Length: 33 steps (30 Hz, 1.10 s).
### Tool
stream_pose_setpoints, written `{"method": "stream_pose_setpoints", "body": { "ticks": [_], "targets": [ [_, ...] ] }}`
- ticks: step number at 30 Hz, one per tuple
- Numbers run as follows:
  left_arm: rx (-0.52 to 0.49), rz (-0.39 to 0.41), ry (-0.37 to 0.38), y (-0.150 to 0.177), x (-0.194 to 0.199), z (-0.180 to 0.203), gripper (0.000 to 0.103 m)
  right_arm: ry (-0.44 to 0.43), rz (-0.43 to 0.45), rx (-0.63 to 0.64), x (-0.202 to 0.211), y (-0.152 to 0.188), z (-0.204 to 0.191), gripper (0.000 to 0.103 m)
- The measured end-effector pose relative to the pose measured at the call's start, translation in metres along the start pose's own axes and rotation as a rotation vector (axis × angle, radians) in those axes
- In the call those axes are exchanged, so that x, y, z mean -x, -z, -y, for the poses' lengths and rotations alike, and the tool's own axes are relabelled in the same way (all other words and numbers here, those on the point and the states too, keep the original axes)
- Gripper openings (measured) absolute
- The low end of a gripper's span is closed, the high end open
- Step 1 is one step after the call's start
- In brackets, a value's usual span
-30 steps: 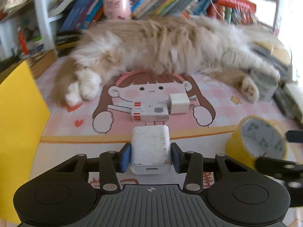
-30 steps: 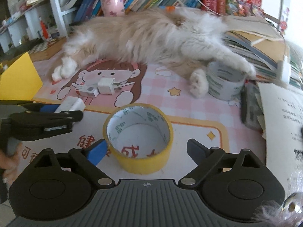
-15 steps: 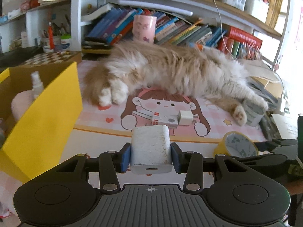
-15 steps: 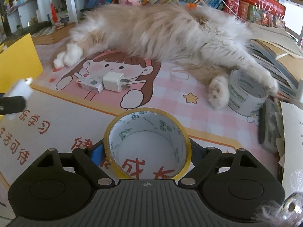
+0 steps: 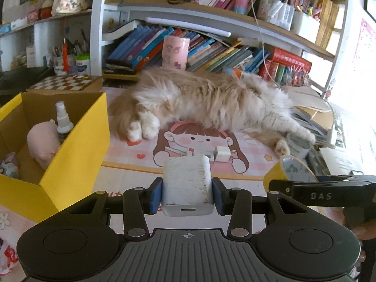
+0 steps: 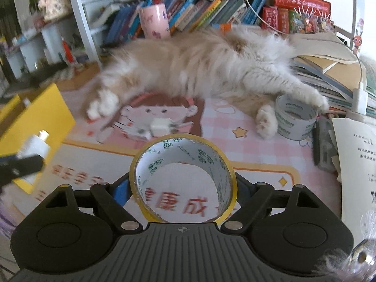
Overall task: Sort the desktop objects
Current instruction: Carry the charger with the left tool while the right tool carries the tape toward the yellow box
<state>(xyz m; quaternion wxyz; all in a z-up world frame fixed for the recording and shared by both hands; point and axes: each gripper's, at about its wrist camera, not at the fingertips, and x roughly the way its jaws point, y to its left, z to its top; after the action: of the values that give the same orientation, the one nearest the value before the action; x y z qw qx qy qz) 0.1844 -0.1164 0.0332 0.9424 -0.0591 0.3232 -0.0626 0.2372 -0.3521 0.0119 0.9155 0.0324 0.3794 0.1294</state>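
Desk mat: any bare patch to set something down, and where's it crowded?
Free: the white front strip of the mat, between the yellow box and the papers. Also the pink checks by the star. Crowded: the cat fills the back, two chargers sit mid-mat, and grey tape is at its paw.

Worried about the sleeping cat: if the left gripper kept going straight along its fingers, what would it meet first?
Probably not the fluffy cream cat. The left gripper, shut on the white charger block, aims at the pink cartoon desk mat and small white plug before the cat; depth is unclear.

black left gripper (image 5: 187, 193) — blue pads (image 5: 156, 196)
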Motion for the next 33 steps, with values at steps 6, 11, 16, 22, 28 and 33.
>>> {"method": "stream_pose_setpoints", "body": {
  "ticks": [6, 11, 16, 22, 28, 33],
  "targets": [
    [0.005, 0.02, 0.039, 0.001, 0.022, -0.012, 0.042, -0.063, 0.006, -0.12, 0.025, 0.003, -0.021, 0.083],
    [0.007, 0.03, 0.07, 0.003, 0.038, -0.027, 0.042, -0.082, 0.018, -0.198, 0.042, 0.015, -0.041, 0.083],
    [-0.011, 0.026, 0.098, 0.01, 0.049, -0.042, 0.042, -0.056, 0.014, -0.189, 0.051, 0.03, -0.065, 0.083],
    [-0.035, 0.022, 0.134, 0.019, 0.068, -0.065, 0.042, -0.03, 0.009, -0.199, 0.059, 0.048, -0.098, 0.083],
    [-0.054, 0.019, 0.129, 0.033, 0.092, -0.098, 0.042, -0.01, 0.018, -0.191, 0.069, 0.063, -0.139, 0.083],
    [-0.076, 0.001, 0.117, 0.047, 0.107, -0.123, 0.042, -0.008, 0.008, -0.156, 0.074, 0.077, -0.175, 0.083]
  ]
}}
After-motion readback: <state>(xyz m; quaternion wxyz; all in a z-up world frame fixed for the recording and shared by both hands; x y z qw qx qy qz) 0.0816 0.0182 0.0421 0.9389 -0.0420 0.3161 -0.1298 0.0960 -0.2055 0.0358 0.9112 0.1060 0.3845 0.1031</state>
